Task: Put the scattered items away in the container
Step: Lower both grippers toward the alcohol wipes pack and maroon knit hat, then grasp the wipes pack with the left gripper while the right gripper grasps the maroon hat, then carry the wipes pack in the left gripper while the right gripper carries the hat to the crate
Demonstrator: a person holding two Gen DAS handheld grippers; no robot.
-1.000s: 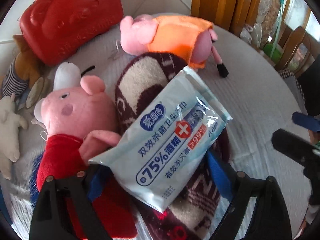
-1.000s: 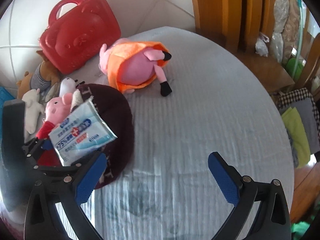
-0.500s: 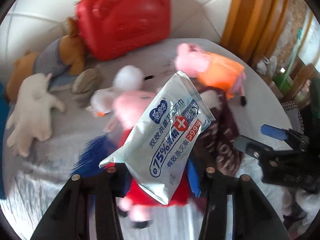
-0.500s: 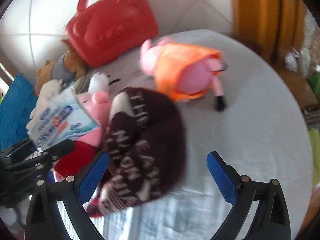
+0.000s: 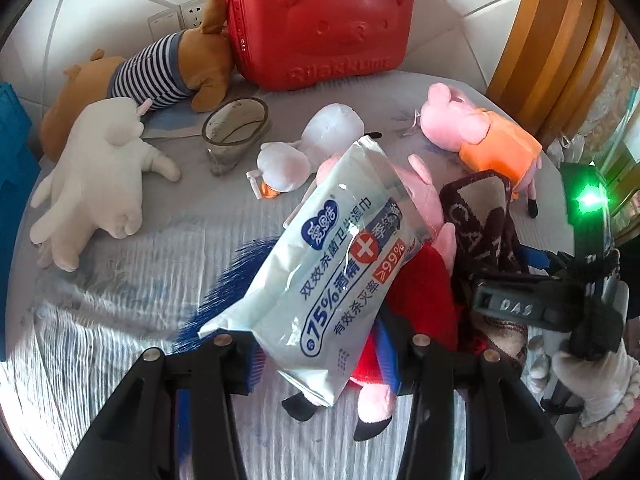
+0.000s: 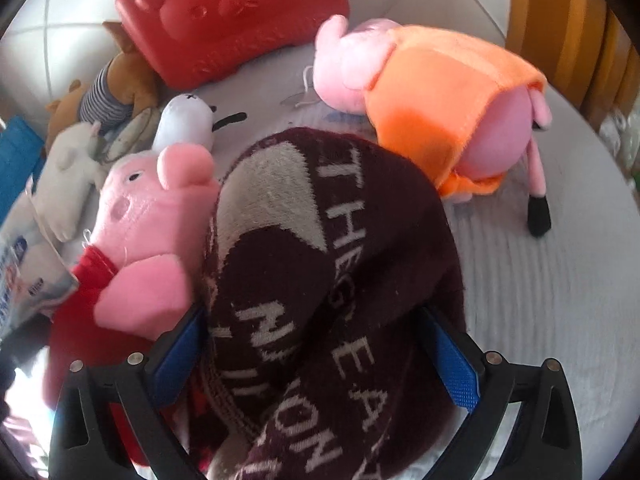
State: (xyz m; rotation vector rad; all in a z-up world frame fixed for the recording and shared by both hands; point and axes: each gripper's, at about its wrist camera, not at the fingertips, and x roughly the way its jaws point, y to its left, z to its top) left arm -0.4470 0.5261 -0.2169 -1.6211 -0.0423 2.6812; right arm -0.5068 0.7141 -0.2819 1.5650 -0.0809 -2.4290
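Observation:
My left gripper (image 5: pixel 322 360) is shut on a pale blue wet-wipes pack (image 5: pixel 332 260) and holds it in the air above the table. Under it lies a pink pig plush in a red dress (image 6: pixel 148 216). Beside that pig is a maroon knitted hat (image 6: pixel 320 264) with white lettering. My right gripper (image 6: pixel 316 352) is open, with its blue pads on either side of the hat. A blue crate (image 5: pixel 12 152) shows at the far left edge. A pig plush in an orange dress (image 6: pixel 432 92) lies behind the hat.
A red suitcase (image 5: pixel 320 20) stands at the back against the tiled wall. A brown striped plush (image 5: pixel 152 68), a white plush (image 5: pixel 96 172), a clear cup (image 5: pixel 236 128) and a small white plush (image 5: pixel 312 148) lie on the grey table cover (image 5: pixel 120 300). A wooden chair (image 5: pixel 560 40) stands at the right.
My left gripper has risen and pulled back to the left with the wipes pack. My right gripper has moved forward and left until the hat lies between its fingers.

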